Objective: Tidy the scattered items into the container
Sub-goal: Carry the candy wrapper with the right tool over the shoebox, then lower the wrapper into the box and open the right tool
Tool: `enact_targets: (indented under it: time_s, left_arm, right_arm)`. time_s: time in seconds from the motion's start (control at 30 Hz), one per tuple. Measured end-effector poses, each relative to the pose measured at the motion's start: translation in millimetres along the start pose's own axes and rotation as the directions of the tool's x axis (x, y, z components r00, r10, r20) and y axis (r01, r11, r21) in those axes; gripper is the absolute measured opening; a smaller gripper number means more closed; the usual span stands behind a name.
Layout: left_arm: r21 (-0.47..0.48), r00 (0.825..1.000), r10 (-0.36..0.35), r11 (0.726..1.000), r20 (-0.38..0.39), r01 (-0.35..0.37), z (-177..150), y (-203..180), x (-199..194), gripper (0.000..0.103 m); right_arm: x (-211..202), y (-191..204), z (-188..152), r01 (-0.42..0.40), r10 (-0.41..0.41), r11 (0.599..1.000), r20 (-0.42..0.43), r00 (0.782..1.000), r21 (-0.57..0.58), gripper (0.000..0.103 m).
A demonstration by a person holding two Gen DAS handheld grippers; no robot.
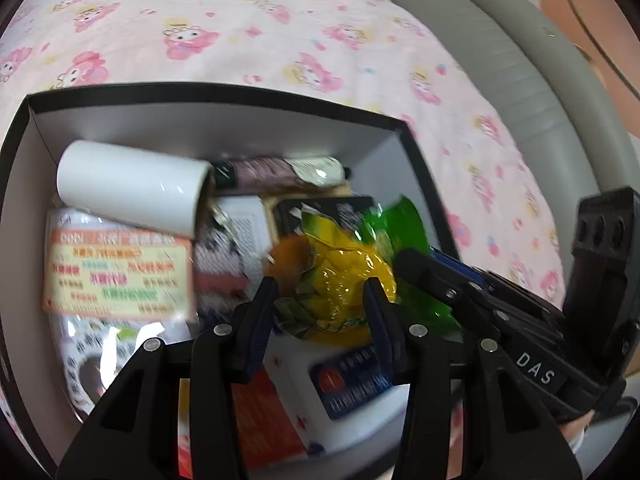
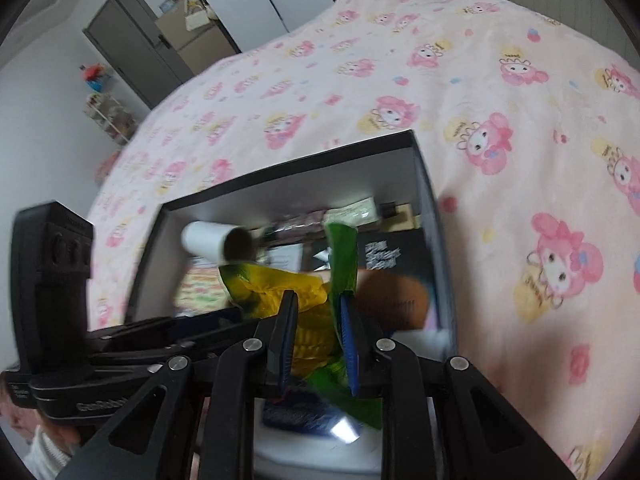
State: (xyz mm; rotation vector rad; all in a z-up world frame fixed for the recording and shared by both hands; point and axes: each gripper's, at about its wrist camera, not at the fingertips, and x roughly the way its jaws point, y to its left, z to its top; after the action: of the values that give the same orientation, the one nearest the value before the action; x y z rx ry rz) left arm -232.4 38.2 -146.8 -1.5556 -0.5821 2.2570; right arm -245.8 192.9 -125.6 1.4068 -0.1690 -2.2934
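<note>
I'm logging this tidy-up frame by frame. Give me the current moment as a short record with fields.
surface: bed with pink cartoon-print cover
container: open black box, white inside, already crowded
held item: yellow-green snack bag, over the box
right gripper: shut on the bag
left gripper: jaws apart, either side of the bag; contact unclear
in box: white roll, orange-labelled packet, dark tube
image quality: blurred

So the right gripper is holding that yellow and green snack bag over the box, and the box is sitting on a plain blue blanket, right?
Not quite: the blanket is pink with cartoon characters, not plain blue, as the right wrist view shows. The rest holds: the right gripper is clamped on the yellow and green snack bag over the box.
</note>
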Motion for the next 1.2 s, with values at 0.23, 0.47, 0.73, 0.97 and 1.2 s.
enact_targets:
  time_s: [0.23, 0.47, 0.73, 0.97, 1.2]
  left_arm:
    - [-0.052, 0.996, 0.082, 0.995, 0.035, -0.080, 18.9, 17.6, -8.0, 0.046]
    - [-0.046, 0.990, 0.094, 0.995, 0.101, -0.090, 6.7, 14.4, -35.5, 0.047]
    - [-0.006, 0.989, 0.144, 0.990, -0.021, -0.144, -1.6, 11.2, 0.8, 0.047]
    - [0.000, 0.985, 0.165, 0.986, -0.044, -0.165, 8.8, 9.8, 16.6, 0.047]
    - [-0.020, 0.992, 0.107, 0.994, -0.060, -0.109, 3.1, 2.3, 2.2, 0.047]
  right_arm:
    - [-5.3, -14.1, 7.0, 0.029, -0.033, 0.997, 0.068, 0.997, 0.069, 0.020]
    - [-30.7, -8.7, -3.7, -0.004, 0.000, 0.999, 0.129, 0.992, 0.036, 0.020]
    - [-8.6, 4.9, -17.3, 0.004, -0.004, 1.000, -0.010, 1.000, -0.020, 0.022]
    - [-19.0, -1.8, -19.6, 0.068, -0.072, 0.996, 0.072, 0.995, 0.049, 0.022]
    - [-44.9, -5.5, -22.5, -0.002, -0.002, 0.999, 0.107, 0.994, 0.038, 0.022]
